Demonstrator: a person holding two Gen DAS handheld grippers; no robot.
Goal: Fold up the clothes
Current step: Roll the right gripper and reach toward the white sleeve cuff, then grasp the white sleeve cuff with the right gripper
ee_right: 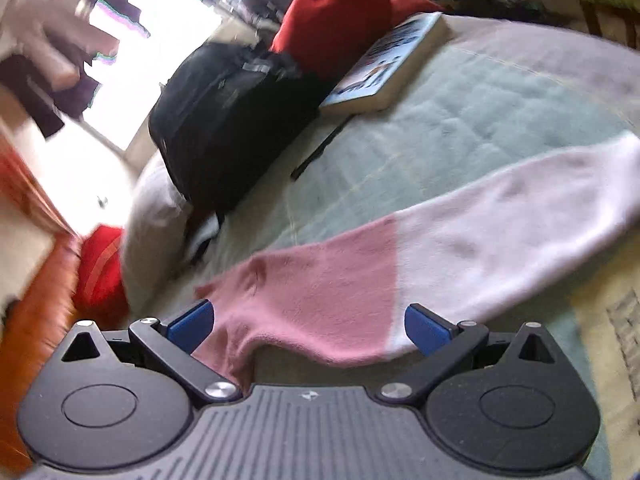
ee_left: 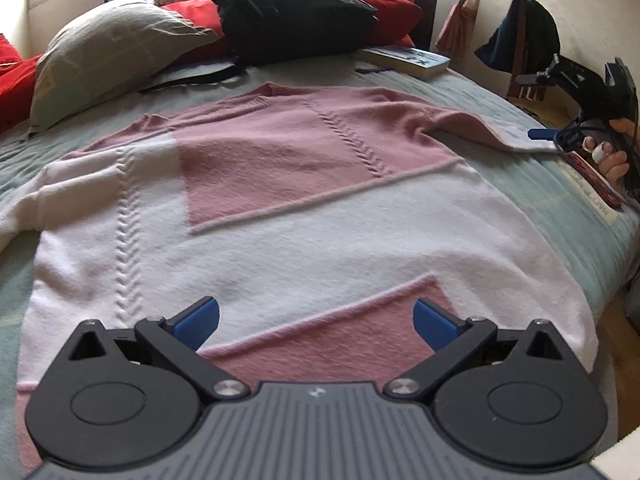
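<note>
A pink and white knitted sweater lies spread flat, front up, on a pale green quilted bed. My left gripper hovers open over the sweater's hem, with nothing between its blue fingers. The sweater's right sleeve, pink near the shoulder and white toward the cuff, stretches out across the quilt. My right gripper is open, and the sleeve lies between its spread fingers. In the left wrist view a person's hand holds that gripper at the cuff, by the bed's right side.
A black backpack, a grey-green pillow, red cushions and a book sit along the head of the bed. A chair draped with dark clothing stands at the right. The bed's right edge drops to a wooden floor.
</note>
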